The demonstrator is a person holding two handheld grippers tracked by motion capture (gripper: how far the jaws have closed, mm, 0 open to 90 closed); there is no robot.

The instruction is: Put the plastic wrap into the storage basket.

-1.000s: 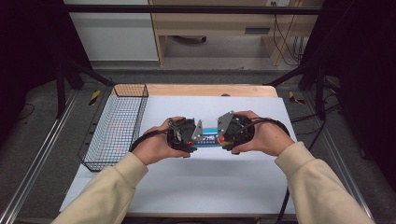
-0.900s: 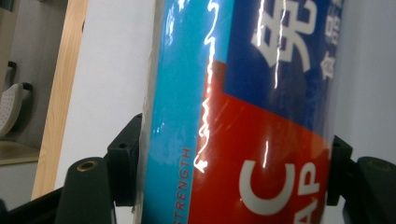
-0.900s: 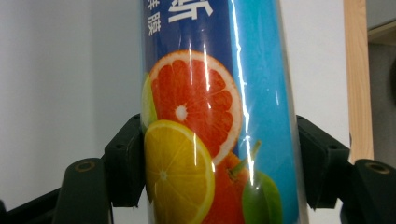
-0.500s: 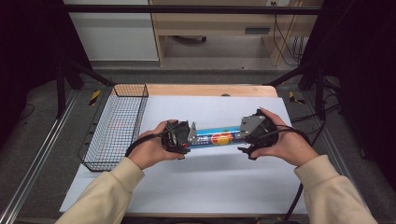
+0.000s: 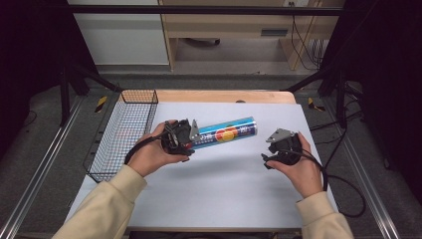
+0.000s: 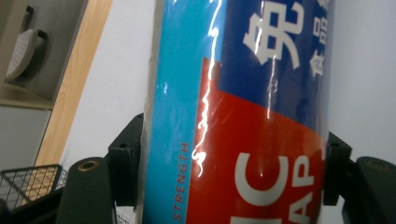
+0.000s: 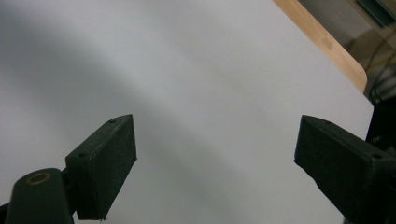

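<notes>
A blue tube [image 5: 226, 133] with a red and orange label lies crosswise over the white table [image 5: 219, 194], a little left of the middle. My left gripper [image 5: 193, 135] is shut on its left end. In the left gripper view the tube [image 6: 233, 116] stands between the two black pads [image 6: 126, 154], which press on its sides. My right gripper [image 5: 267, 150] hangs low over the table to the right, apart from the tube's free end. Its jaws [image 7: 215, 163] stand open and have just been closing somewhat, with nothing but bare table between them.
A black wire basket [image 5: 124, 134] stands along the table's left edge, close to my left hand. The wooden table edge [image 5: 224, 96] runs along the back. A black cable [image 5: 343, 194] loops off the right side.
The right gripper has let go of the tube's right end and moved right and down toward the table. The left gripper keeps the tube and has shifted slightly left.
</notes>
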